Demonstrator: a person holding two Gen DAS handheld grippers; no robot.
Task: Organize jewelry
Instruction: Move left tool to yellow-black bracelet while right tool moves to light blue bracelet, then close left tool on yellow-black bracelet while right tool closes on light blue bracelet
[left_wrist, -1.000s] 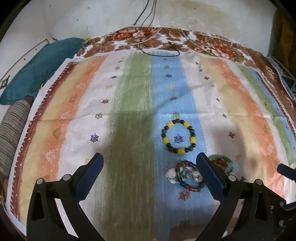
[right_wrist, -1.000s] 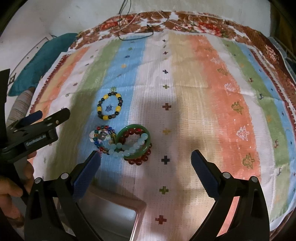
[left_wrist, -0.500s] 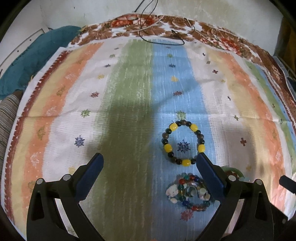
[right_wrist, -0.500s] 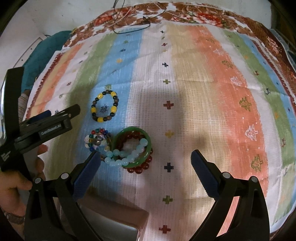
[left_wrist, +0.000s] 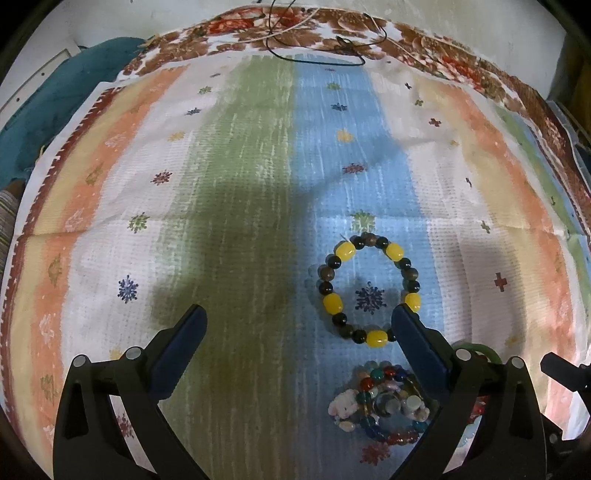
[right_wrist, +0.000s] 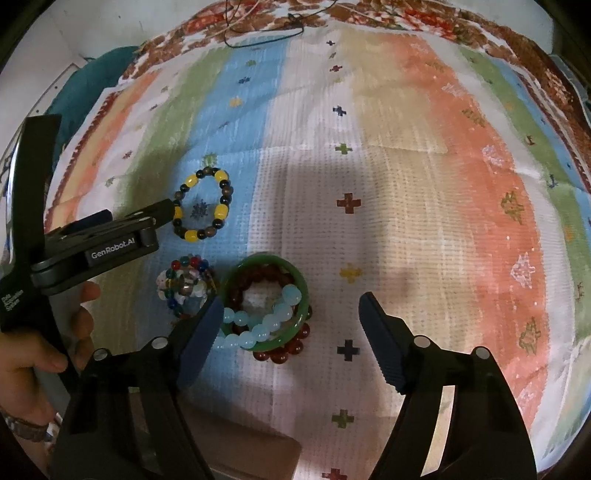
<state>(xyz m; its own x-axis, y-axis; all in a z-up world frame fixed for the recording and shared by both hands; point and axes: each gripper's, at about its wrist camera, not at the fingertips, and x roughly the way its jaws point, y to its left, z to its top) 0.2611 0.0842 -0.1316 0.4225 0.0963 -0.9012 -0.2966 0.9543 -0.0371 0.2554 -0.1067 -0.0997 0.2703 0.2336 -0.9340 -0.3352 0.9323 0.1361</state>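
While both of your tools hang wide open with nothing between their fingers, the jewelry lies in a cluster on the striped cloth (right_wrist: 406, 155), toward its near edge and left of the middle. Your left tool (left_wrist: 295, 328) hovers with its right finger just beside the yellow-and-dark bead bracelet (left_wrist: 369, 288); your right tool (right_wrist: 290, 321) sits over the stack.

Take the green bangle (right_wrist: 299, 284) first: it looks rigid, smooth and probably slippery and breakable, so pinch across its rim, not its flat face. Looped through and over it are the pale blue bead bracelet (right_wrist: 258, 325) and the dark red bead bracelet (right_wrist: 280, 350); both seem light and floppy on elastic, likely to drag along, so grip across a run of beads.

The yellow-and-dark bead bracelet lies alone on the blue stripe, flat and round, easy to nip at one side. Smallest, the mixed-colour charm bracelet (right_wrist: 184, 288) is bunched up; close on the whole bundle.
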